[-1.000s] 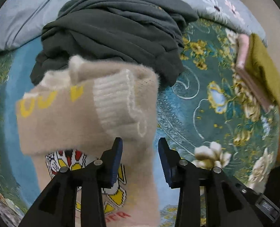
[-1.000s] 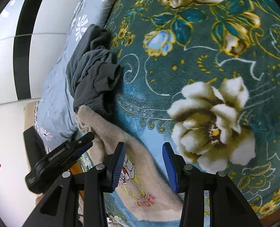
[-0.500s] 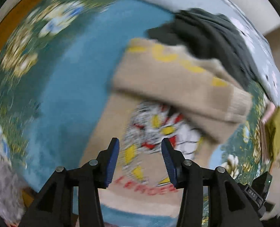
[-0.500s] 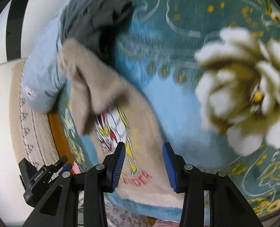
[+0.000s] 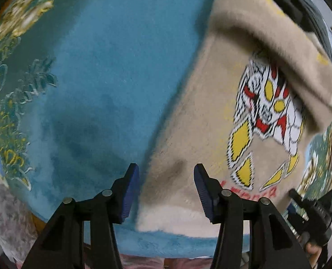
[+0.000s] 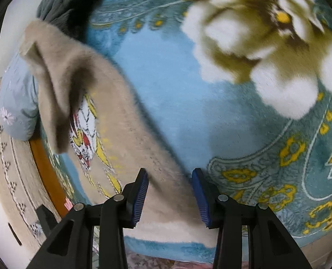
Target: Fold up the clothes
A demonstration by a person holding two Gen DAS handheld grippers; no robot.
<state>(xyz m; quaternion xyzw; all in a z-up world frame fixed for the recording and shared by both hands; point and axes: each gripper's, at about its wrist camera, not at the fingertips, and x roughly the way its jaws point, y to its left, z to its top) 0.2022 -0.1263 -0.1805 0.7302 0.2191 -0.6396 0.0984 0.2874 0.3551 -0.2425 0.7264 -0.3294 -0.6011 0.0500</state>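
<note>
Now, left gripper [image 5: 166,179]: jaws parted and just opening, over the beige sweater's [image 5: 210,116] hem corner – nothing pinched.
Right gripper [image 6: 170,183]: parted, empty, above the opposite hem edge.
Sweater: flat on the teal floral blanket [image 6: 166,85], sleeve folded across.
Writing: red letters under the cartoon print [image 5: 266,116] – unreadable.

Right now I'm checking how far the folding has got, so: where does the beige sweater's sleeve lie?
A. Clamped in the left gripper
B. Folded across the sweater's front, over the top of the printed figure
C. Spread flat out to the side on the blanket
B: the sleeve lies across the beige sweater, covering the top of the printed figure.
</note>
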